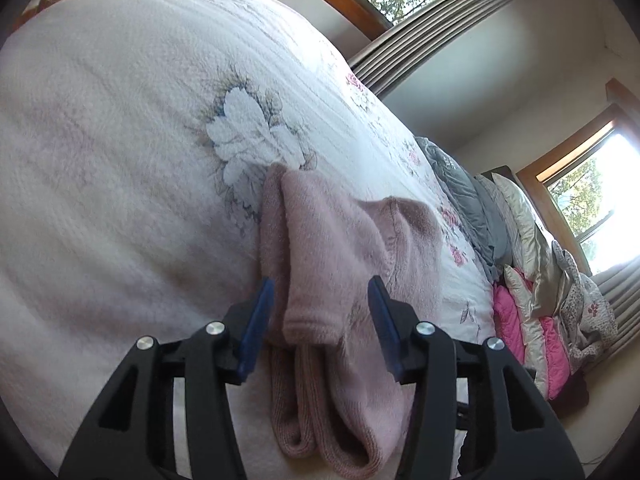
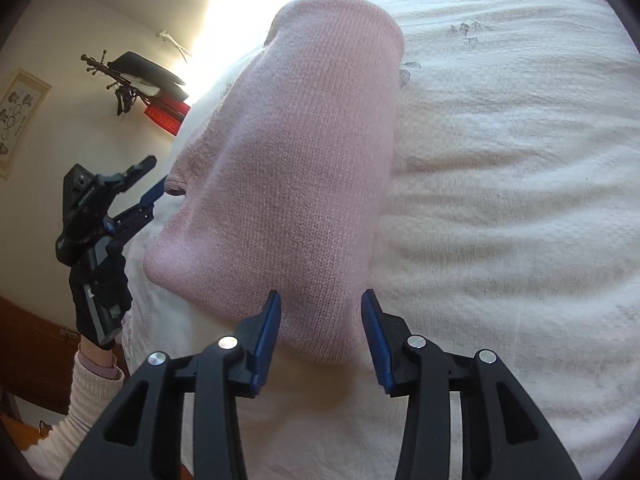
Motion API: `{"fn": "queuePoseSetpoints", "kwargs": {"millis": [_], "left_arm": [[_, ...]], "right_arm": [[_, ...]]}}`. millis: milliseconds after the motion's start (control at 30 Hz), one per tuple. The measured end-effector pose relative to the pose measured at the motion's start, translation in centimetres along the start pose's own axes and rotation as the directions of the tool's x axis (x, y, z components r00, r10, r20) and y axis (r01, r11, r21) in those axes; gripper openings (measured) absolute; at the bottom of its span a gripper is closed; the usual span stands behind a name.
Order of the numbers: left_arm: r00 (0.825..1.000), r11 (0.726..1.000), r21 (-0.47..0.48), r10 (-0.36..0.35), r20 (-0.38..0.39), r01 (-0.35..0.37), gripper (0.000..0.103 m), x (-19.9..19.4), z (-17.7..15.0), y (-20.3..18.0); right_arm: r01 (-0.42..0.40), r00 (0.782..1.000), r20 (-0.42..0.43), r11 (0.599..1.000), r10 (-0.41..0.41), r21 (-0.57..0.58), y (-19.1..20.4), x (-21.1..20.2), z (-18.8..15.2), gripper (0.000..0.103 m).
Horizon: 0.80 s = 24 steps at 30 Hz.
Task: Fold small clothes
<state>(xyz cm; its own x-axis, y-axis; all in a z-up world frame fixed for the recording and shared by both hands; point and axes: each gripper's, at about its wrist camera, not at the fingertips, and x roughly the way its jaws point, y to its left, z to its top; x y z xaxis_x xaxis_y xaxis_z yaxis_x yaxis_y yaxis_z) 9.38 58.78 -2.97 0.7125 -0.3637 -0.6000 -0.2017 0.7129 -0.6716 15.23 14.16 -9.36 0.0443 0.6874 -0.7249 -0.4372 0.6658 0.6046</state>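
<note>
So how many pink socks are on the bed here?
2, apparently a stacked pair: in the left wrist view two rolled edges sit side by side under the folded-over top sock, on the floral bedspread. The right wrist view shows only one surface; more may be hidden.

Pale pink knit socks (image 1: pixel 336 256) on white bedspread (image 1: pixel 120 160) with grey-blue and pink flowers.

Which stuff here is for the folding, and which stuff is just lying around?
For the folding:
- pink socks
- left gripper, open
- right gripper, open
- white flowered bedspread the socks lie on

Just lying around:
- pillows and pink quilt
- grey blanket
- window curtains
- framed picture
</note>
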Motion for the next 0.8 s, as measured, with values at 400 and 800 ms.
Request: {"fn": "queuePoseSetpoints", "kwargs": {"millis": [400,800], "left_arm": [[0.998,0.998,-0.022,0.059,-0.020,-0.060,0.009,5.6,3.8,-2.0],[0.987,0.989,0.004,0.149,-0.057,-0.149,0.013,6.3,3.2,0.4]], "right_arm": [[0.013,1.000,-0.015,1.000,-0.012,0.015,0.2,1.3,-0.2,0.043],[0.014,1.000,-0.023,1.000,-0.014,0.012,1.0,2.1,-0.3,0.043]]}}
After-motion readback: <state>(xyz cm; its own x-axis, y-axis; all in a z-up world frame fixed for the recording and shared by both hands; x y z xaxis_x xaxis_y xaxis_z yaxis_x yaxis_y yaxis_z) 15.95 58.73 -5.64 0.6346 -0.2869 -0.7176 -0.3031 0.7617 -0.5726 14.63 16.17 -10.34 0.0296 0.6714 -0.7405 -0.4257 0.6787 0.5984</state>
